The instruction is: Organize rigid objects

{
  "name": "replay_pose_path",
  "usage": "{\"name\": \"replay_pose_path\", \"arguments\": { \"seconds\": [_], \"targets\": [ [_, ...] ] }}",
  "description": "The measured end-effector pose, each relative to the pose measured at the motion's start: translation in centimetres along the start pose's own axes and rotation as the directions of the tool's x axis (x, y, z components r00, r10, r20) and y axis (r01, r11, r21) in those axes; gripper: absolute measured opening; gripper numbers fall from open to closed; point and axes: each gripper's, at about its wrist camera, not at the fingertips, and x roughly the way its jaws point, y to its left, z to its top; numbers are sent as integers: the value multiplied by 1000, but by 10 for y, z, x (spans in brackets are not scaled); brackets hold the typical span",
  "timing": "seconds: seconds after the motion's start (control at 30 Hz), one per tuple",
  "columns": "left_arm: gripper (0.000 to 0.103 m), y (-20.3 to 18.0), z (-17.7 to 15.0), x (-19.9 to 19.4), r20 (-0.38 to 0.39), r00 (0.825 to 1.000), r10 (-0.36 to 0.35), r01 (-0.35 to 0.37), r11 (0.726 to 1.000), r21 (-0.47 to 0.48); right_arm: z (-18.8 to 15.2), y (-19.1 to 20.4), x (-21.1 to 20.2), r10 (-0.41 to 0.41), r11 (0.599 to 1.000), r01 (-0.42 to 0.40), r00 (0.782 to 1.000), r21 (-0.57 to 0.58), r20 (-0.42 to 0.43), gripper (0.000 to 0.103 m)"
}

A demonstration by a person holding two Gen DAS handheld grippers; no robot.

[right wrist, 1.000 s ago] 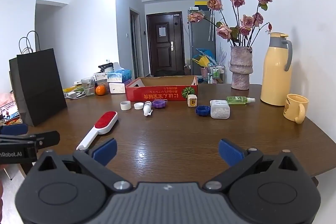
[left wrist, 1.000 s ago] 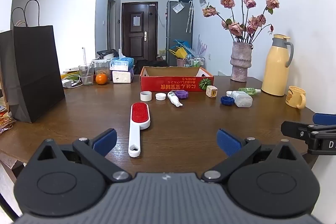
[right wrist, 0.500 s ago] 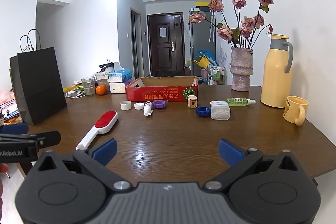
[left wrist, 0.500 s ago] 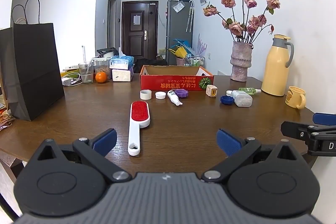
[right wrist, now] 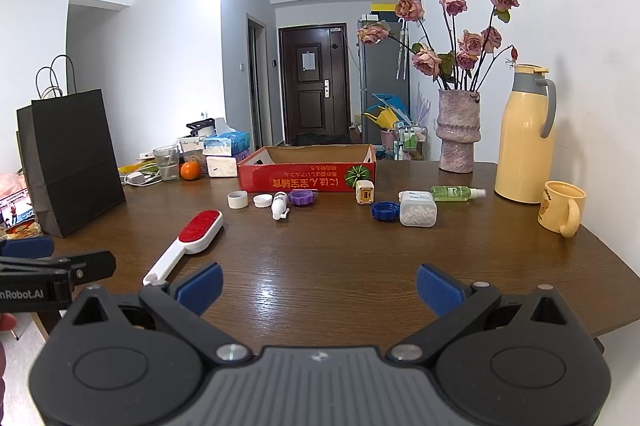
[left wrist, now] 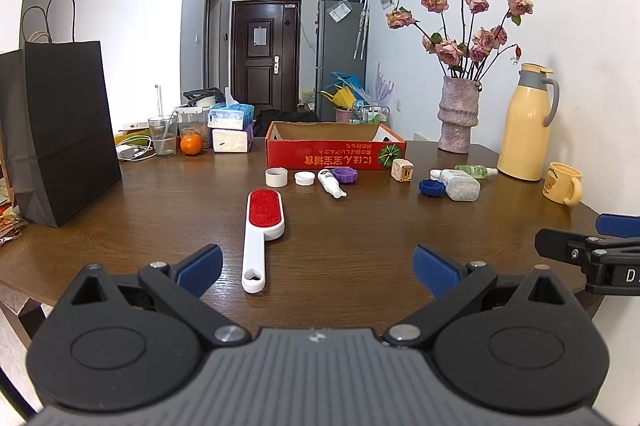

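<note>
— Where is the lint brush [left wrist: 262,230] lying?

— On the wooden table [left wrist: 360,226], lower centre of the left wrist frame. Its long axis runs almost straight up the picture: red pad toward the red cardboard box [left wrist: 335,150], white handle with the heart-shaped hole toward the camera.

— Which tool is nearer?

— The left gripper [left wrist: 318,268], I'd judge. The handle end sits just ahead of it, left of the midline, close to the left fingertip [left wrist: 200,268]. In the right wrist frame the brush lies at lower left, slanting up to the right, off to the side of the right gripper [right wrist: 318,286].

— Are they holding anything?

— No. Both are spread wide and hold nothing.

— Looks?

— Slim, rigid white plastic, oval red fabric pad. Beyond it, caps and small bottles sit in a row before the box.
</note>
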Motion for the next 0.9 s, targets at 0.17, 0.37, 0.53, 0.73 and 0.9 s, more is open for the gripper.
{"name": "replay_pose_path", "arguments": {
  "seconds": [0.17, 0.37, 0.53, 0.73, 0.9],
  "targets": [
    [103, 0, 0, 0, -1, 1000, -1, 1, 1000, -1, 0, -2, -1, -1, 1000, 1, 1000, 2, 0, 103],
    [103, 0, 0, 0, -1, 1000, 0, 0, 1000, -1, -1, -2, -1, -2, 1000, 2, 1000, 2, 0, 103],
    [103, 0, 0, 0, -1, 1000, -1, 1, 1000, -1, -1, -4, -1, -2, 1000, 2, 1000, 2, 1, 103],
    [103, 1, 0, 0, 0, 1000, 0, 0, 1000, -2, -1, -3, -1, -2, 1000, 2, 1000, 2, 0, 103],
    [103, 1, 0, 0, -1, 1000, -2, 2, 1000, -2, -1, -3, -1, -3, 1000, 3, 1000, 3, -1, 103]
  ]
}}
